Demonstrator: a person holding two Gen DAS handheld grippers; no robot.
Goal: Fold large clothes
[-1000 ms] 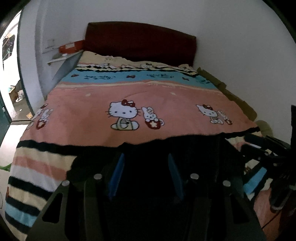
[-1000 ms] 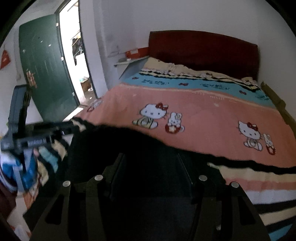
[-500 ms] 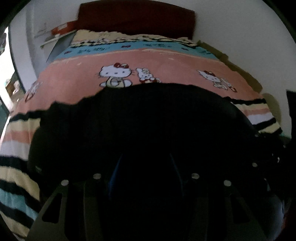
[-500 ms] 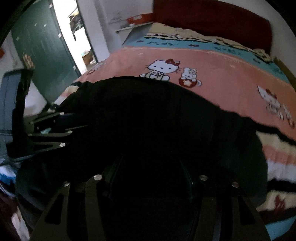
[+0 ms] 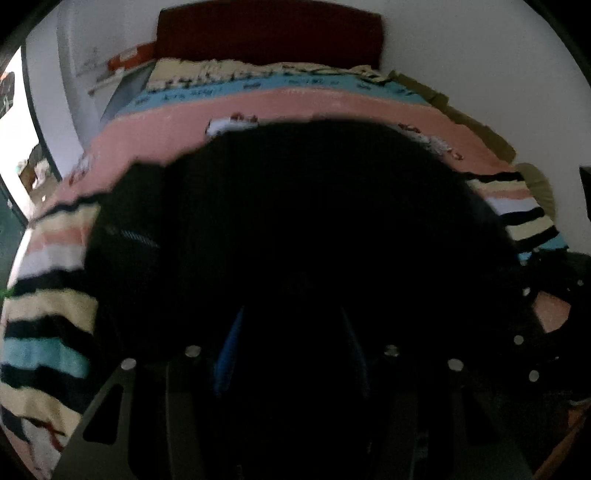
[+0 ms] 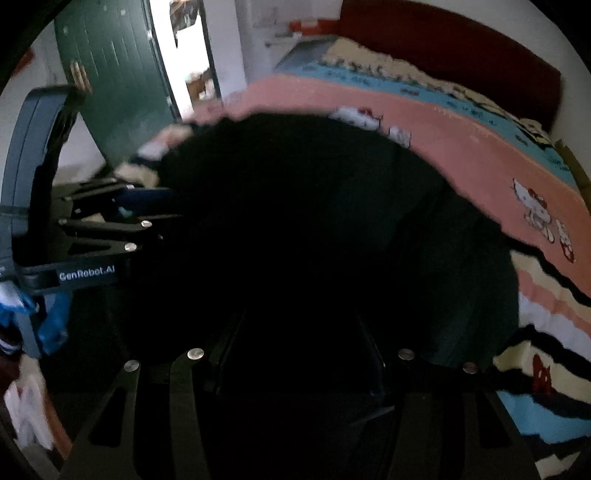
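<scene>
1 large black garment (image 5: 314,229) fills the middle of both wrist views, billowed up over the foot end of the bed, and I read its placement as deliberate: I want it spread across the blanket (image 5: 280,107) so I have a flat, wide surface to fold on. From where I sit it looks airborne or just settling, its far edge ragged against the pink band with the cartoon cats; I cannot tell how much of it already touches the bedding.

My left gripper (image 5: 291,354) points along the bed toward the dark red headboard (image 5: 269,33). Its blue-lined fingers (image 5: 227,354) show faintly at the bottom of the view with black cloth across and between them, but the picture is too dark there for me to say whether the jaws are clamped on the cloth or standing apart. In the right wrist view I see the same tool from the side, reaching into the near edge of the fabric, which suggests it carries a corner.

My right gripper (image 6: 303,354) is swallowed by the same darkness, so I cannot tell its jaw state either. Holding 2 points well apart is how I would keep a big piece taut while it lands.

Beyond the bed, a green door (image 6: 110,74) stands open on the left
</scene>
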